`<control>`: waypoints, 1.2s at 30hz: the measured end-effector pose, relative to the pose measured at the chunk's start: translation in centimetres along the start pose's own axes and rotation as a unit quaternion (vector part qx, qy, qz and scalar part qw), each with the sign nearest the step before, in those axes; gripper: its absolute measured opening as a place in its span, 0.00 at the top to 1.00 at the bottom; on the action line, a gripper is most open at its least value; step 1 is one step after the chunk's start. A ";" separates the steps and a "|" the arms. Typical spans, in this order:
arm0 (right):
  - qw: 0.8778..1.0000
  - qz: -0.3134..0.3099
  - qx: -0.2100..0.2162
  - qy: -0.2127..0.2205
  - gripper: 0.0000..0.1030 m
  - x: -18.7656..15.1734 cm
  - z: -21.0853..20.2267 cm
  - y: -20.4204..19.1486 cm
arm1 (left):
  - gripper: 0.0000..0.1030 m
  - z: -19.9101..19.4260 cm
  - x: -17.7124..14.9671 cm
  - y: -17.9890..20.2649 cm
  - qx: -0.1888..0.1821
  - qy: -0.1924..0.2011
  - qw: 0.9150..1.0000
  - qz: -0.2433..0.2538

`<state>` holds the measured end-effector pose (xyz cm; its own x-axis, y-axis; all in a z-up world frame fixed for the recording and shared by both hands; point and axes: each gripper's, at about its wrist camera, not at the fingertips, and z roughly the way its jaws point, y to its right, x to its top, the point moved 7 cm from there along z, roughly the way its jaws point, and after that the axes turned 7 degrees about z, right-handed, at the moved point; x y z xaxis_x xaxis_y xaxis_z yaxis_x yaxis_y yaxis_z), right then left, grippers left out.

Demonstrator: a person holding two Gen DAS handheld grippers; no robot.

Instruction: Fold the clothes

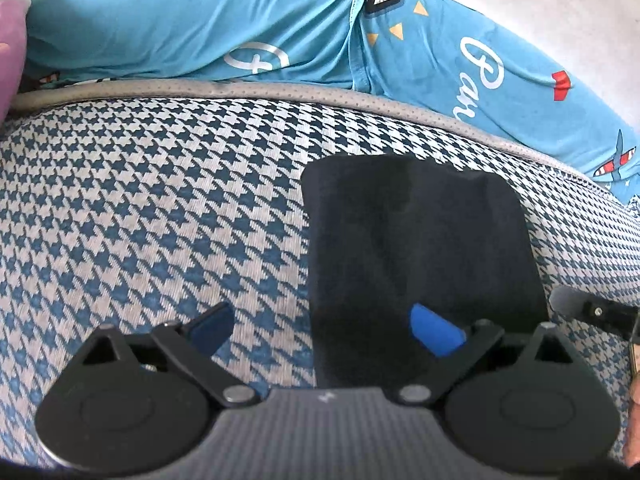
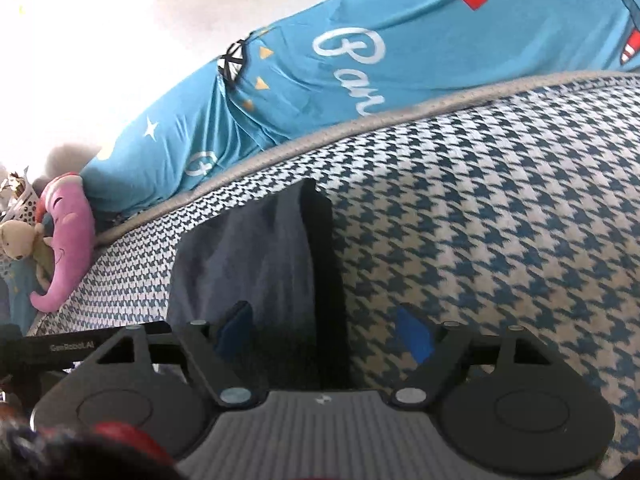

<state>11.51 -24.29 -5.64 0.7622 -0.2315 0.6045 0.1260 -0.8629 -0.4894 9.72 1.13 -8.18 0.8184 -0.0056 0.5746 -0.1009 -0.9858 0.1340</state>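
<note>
A dark folded garment (image 1: 420, 256) lies flat on the houndstooth bed cover (image 1: 160, 208). My left gripper (image 1: 324, 330) is open just above it, its right fingertip over the garment's near left part and its left fingertip over the bare cover. In the right wrist view the same garment (image 2: 256, 256) looks grey-blue with a thick folded right edge. My right gripper (image 2: 324, 332) is open and straddles that edge, left fingertip above the cloth, right fingertip above the cover (image 2: 480, 220). Neither holds anything.
A blue printed pillow or duvet (image 1: 280, 28) runs along the far edge of the cover, in the right wrist view (image 2: 360, 64) too. Pink and beige plush toys (image 2: 60, 248) sit at the far left. The other gripper's tip (image 1: 588, 312) shows at right.
</note>
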 end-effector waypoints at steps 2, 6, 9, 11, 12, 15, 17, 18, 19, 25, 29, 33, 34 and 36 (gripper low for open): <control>1.000 0.006 -0.001 0.002 0.23 0.1 0.4 0.0 | 0.03 0.4 0.0 -0.2 -0.003 -0.002 1.000 0.004; 1.000 0.016 -0.003 0.006 0.23 0.5 0.8 0.3 | 0.03 1.4 -0.2 -0.1 -0.025 -0.011 0.999 0.020; 1.000 0.024 -0.003 0.005 0.23 0.8 1.2 0.5 | 0.03 2.1 -0.4 0.2 -0.038 -0.019 0.998 0.039; 0.999 0.035 -0.006 0.000 0.24 0.9 1.5 0.7 | 0.03 2.3 -0.4 0.5 -0.043 -0.018 0.998 0.052; 0.999 0.038 -0.002 -0.003 0.24 0.9 1.7 0.8 | 0.03 2.4 -0.4 0.7 -0.048 -0.018 0.997 0.058; 0.999 0.040 0.003 -0.011 0.28 0.9 2.2 0.8 | 0.03 2.8 -0.3 1.2 -0.062 -0.018 0.995 0.076; 0.999 0.036 0.004 -0.016 0.31 0.8 2.7 0.6 | 0.00 3.1 -0.2 1.4 -0.071 -0.017 0.993 0.090; 0.999 0.034 0.005 -0.018 0.33 0.7 2.9 0.6 | 0.00 3.3 -0.2 1.5 -0.073 -0.015 0.992 0.097; 0.999 0.031 0.006 -0.020 0.34 0.7 3.1 0.5 | 0.00 3.4 -0.2 1.5 -0.076 -0.014 0.992 0.104; 0.999 0.012 0.028 -0.026 0.56 0.8 4.2 -0.5 | 0.00 3.9 0.1 1.9 -0.096 -0.007 0.987 0.127; 0.999 0.012 0.039 -0.028 0.58 1.0 4.8 -0.8 | 0.00 4.1 0.3 2.3 -0.114 -0.006 0.984 0.135; 0.998 0.017 0.049 -0.030 0.59 1.2 5.2 -0.8 | 0.00 4.5 0.4 2.7 -0.118 -0.004 0.983 0.140; 0.998 0.015 0.050 -0.030 0.60 1.2 5.2 -0.9 | 0.00 4.6 0.5 2.8 -0.118 -0.003 0.983 0.140; 0.998 0.010 0.052 -0.029 0.63 1.2 5.2 -0.9 | 0.01 4.8 0.5 2.9 -0.118 0.000 0.983 0.141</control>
<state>15.57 -21.44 -7.70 0.8002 -0.2195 0.5582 0.1736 -0.8060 -0.5658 12.57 -2.50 -11.34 0.7391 -0.2723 0.6161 -0.4517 -0.8789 0.1536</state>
